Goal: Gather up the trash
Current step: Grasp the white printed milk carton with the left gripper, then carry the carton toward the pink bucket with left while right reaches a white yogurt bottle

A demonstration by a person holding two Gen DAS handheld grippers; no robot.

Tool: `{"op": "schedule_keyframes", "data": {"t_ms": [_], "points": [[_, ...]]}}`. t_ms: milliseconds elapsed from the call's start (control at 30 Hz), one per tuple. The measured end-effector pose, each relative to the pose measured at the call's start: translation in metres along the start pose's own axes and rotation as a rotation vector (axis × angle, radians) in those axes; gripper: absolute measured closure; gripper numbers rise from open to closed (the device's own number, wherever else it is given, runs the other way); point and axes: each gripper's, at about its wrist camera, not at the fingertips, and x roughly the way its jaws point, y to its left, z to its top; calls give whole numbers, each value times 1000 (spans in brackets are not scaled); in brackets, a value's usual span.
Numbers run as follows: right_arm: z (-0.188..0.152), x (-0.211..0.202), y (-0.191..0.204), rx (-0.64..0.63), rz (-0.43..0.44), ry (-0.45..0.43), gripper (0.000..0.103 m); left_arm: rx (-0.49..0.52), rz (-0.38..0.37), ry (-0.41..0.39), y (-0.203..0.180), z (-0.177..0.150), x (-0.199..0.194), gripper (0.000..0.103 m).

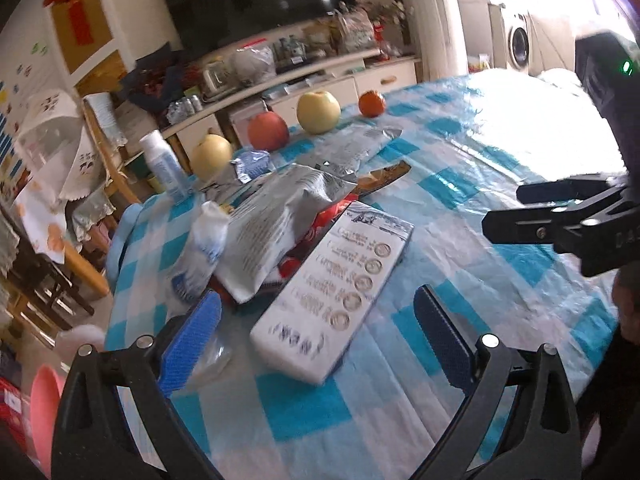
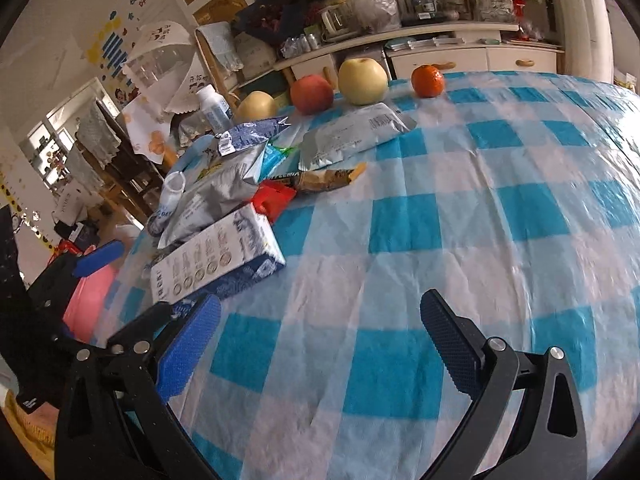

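The white carton (image 1: 336,300) lies flat on the checked table (image 1: 480,280), long axis pointing away between the spread fingers of the empty left hand-held gripper (image 1: 320,344), nearer than the also released right hand-held gripper (image 2: 320,344).

both grippers, left gripper (image 1: 316,332) and right gripper (image 2: 320,344), jaws wide apart

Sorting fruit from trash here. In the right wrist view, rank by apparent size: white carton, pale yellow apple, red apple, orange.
Largest to smallest as they appear:
1. white carton, though it lies nearest the camera, which enlarges it
2. pale yellow apple
3. red apple
4. orange
The three fruits stand in one far row, so their order is fair.
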Motion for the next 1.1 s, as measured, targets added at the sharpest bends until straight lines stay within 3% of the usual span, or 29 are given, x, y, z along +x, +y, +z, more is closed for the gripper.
{"op": "schedule_keyframes", "data": {"t_ms": [300, 533, 633, 900, 1100], "points": [[24, 19, -9, 42, 88, 16, 4, 118, -13, 115, -6, 17, 44, 8], [34, 27, -5, 25, 108, 18, 4, 118, -17, 157, -12, 18, 55, 26], [36, 30, -8, 34, 113, 21, 4, 79, -38, 166, -15, 17, 55, 34], [37, 34, -6, 43, 140, 24, 4, -87, -68, 140, -12, 8, 43, 38], [38, 33, -5, 49, 137, 10, 5, -250, -168, 75, 11, -3, 20, 38]]}}
